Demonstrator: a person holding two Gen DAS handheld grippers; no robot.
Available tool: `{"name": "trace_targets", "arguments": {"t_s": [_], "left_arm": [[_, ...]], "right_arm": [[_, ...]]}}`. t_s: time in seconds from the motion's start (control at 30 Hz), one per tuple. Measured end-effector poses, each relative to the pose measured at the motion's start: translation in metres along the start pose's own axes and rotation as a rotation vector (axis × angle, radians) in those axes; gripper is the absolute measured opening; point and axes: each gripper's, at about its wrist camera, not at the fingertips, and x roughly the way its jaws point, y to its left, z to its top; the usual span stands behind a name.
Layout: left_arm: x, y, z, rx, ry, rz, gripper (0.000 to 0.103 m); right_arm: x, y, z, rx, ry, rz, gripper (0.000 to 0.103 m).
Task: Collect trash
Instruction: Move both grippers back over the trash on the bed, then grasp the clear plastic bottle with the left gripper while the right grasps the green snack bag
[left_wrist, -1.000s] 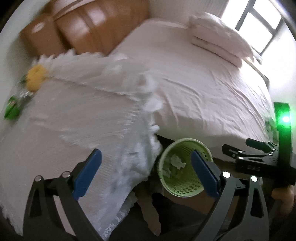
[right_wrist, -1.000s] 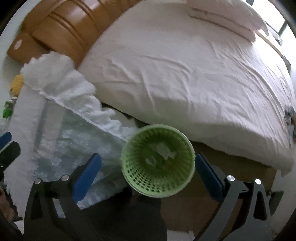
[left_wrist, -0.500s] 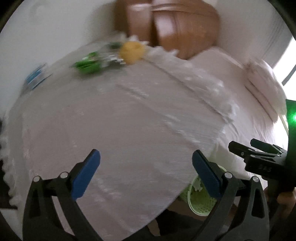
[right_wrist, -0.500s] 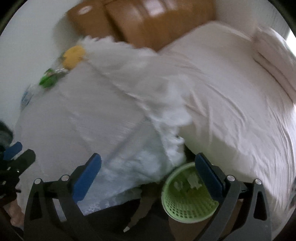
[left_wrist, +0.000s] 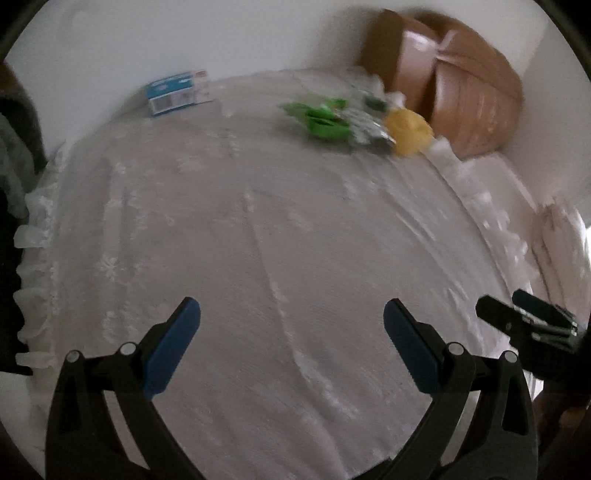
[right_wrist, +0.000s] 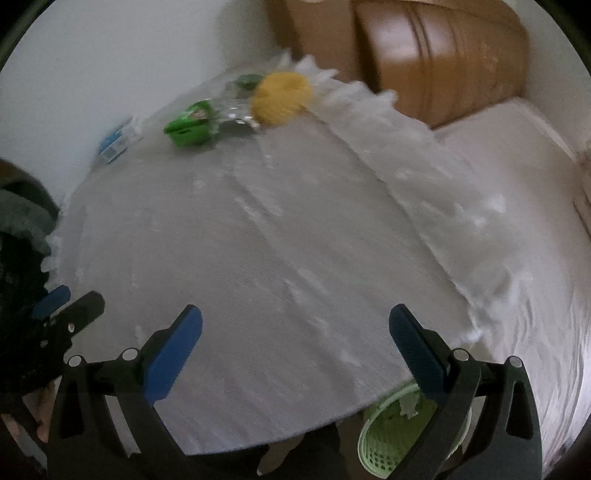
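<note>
Both grippers hang empty above the lace-covered bench (left_wrist: 258, 258), between pickups. The left gripper (left_wrist: 291, 325) is spread wide; far ahead lie a blue box (left_wrist: 177, 92), green wrappers (left_wrist: 321, 122) and a yellow ball (left_wrist: 406, 131). The right gripper (right_wrist: 295, 332) gapes too, the bin (right_wrist: 391, 435) below the bench edge. Next, I judge: reach the wrappers.

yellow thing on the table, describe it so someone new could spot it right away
Find the round table under the white lace cloth; at its far edge, by the wooden headboard, lies a litter cluster. The yellow puffy ball sits rightmost, beside the green wrapper, the only yellow rounded item.
</note>
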Motion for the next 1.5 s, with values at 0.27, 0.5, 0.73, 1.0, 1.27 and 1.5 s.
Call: {"name": "trace_targets", "arguments": {"t_s": [0.27, 0.5, 0.73, 1.0, 1.27, 1.5], "left_arm": [[0.023, 0.016, 0.07, -0.12, -0.004, -0.014, 0.095], [0.059, 0.025, 0.14, -0.293, 0.02, -0.023, 0.095], [0.112, 0.037, 0.179, -0.461, 0.1, 0.006, 0.094], [0.138, 0.046, 0.177, -0.563, 0.145, -0.045, 0.076], [0.128, 0.059, 0.172, -0.524, 0.119, -0.082, 0.075], [0.102, 0.07, 0.154, -0.385, 0.068, -0.057, 0.075]], "right_arm": [[0.015, 0.019, 0.027, -0.008, 0.009, 0.014, 0.1], [0.027, 0.015, 0.041, 0.014, 0.022, 0.03, 0.1], [0.035, 0.012, 0.059, 0.023, 0.019, 0.052, 0.1], [0.041, 0.017, 0.077, 0.004, 0.008, 0.068, 0.1], [0.045, 0.036, 0.095, -0.098, 0.005, 0.065, 0.1], [0.062, 0.088, 0.138, -0.352, -0.011, 0.027, 0.1]]}}
